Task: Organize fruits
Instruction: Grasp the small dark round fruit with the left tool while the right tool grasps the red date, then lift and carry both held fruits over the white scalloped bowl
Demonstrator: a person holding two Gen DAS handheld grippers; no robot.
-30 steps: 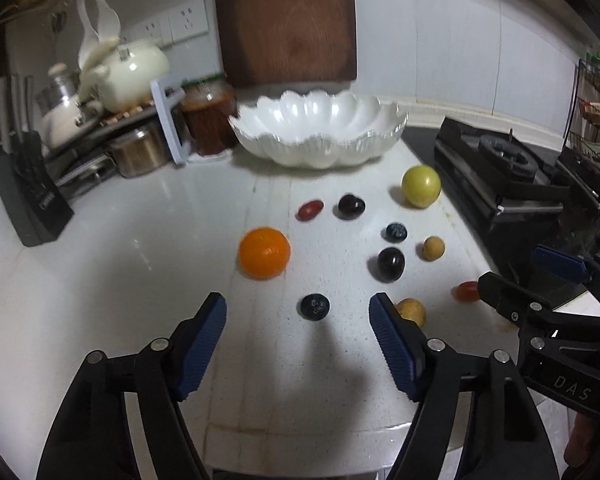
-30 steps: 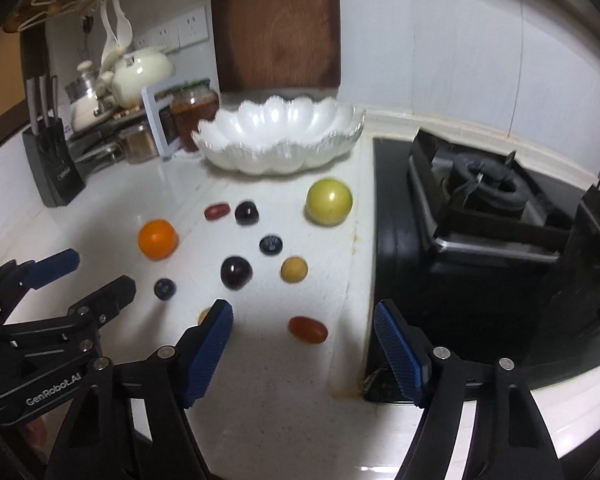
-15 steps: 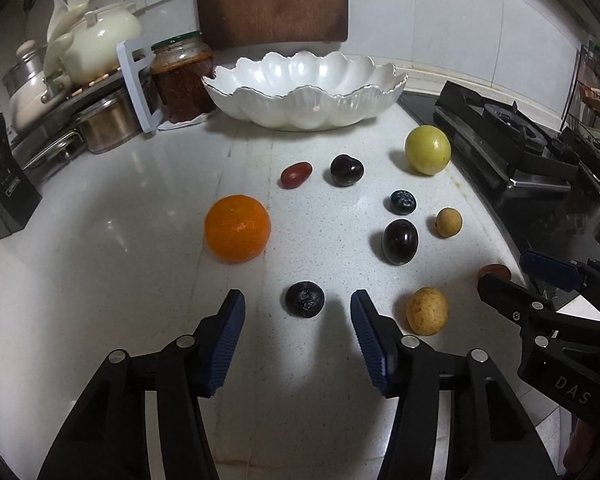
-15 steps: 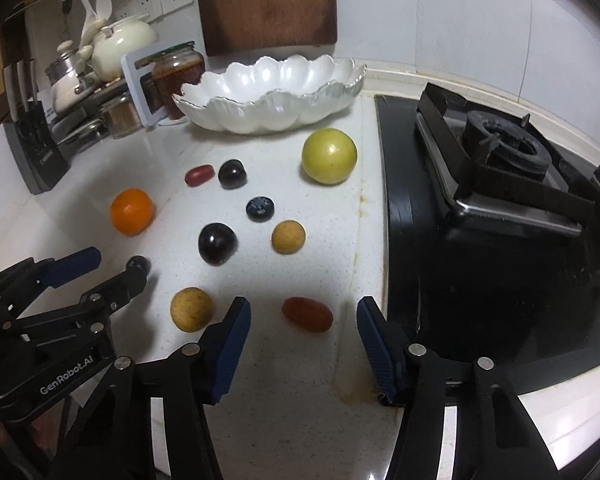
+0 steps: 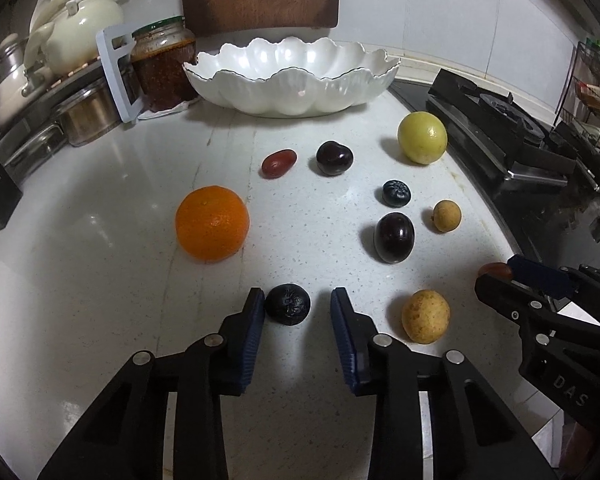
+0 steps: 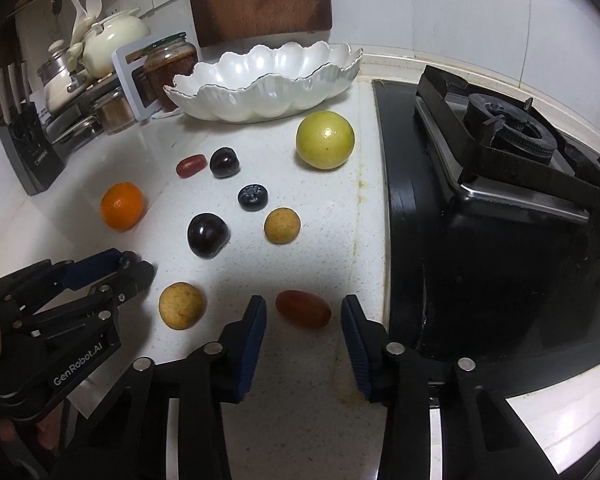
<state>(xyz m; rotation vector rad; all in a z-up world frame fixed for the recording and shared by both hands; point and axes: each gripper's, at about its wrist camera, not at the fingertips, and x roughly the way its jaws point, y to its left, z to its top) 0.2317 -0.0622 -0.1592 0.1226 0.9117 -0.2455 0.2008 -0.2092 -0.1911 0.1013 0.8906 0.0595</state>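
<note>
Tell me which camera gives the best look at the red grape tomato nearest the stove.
The right wrist view. The tomato lies whole and unblocked on the counter between the open right hand-held gripper fingers. In the left wrist view only a sliver shows at the right, mostly behind that gripper.

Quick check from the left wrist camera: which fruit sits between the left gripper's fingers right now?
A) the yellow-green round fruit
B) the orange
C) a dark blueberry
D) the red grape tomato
C: the left gripper is open around a dark blueberry that lies on the counter, while the orange sits farther ahead to the left.
</note>
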